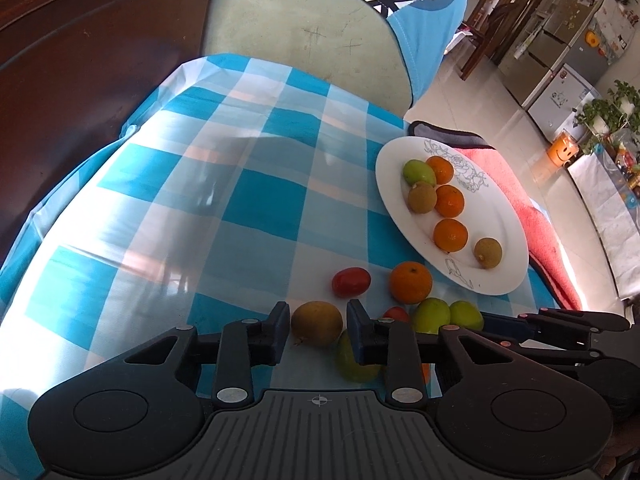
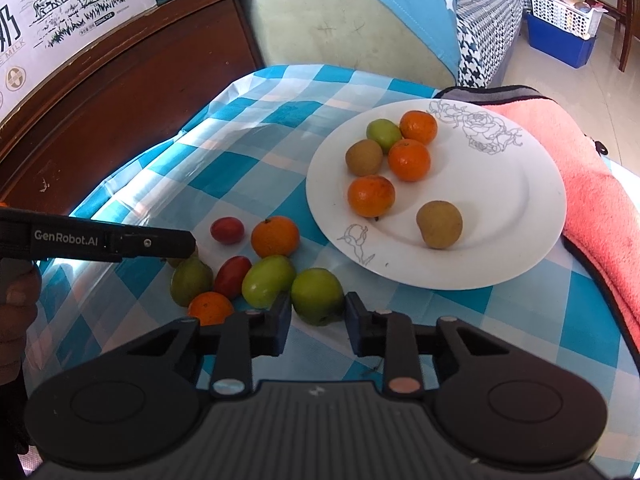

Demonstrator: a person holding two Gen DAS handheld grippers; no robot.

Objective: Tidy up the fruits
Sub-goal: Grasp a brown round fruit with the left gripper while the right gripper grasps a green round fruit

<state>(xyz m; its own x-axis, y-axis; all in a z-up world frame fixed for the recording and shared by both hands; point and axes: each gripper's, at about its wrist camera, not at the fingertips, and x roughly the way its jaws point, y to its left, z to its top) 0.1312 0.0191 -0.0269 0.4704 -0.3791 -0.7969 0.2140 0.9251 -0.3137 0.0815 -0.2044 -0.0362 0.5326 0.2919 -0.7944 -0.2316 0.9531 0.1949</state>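
Observation:
A white plate [image 2: 520,216] on the blue checked tablecloth holds several fruits: oranges, brown fruits and a green one. It also shows in the left wrist view [image 1: 504,216]. Loose fruits lie in front of it. My left gripper [image 1: 318,330] is open, its jaws either side of a brown fruit [image 1: 317,323] on the cloth. My right gripper [image 2: 316,318] is open, its jaws either side of a green fruit [image 2: 317,295]. An orange [image 2: 275,236], red tomatoes [image 2: 227,230] and another green fruit [image 2: 267,281] lie close by.
A pink towel [image 2: 600,184] lies right of the plate. A green sofa with a blue cushion [image 2: 340,12] stands behind the table, dark wooden furniture [image 2: 120,92] to the left. The left gripper's body [image 2: 100,242] reaches in from the left.

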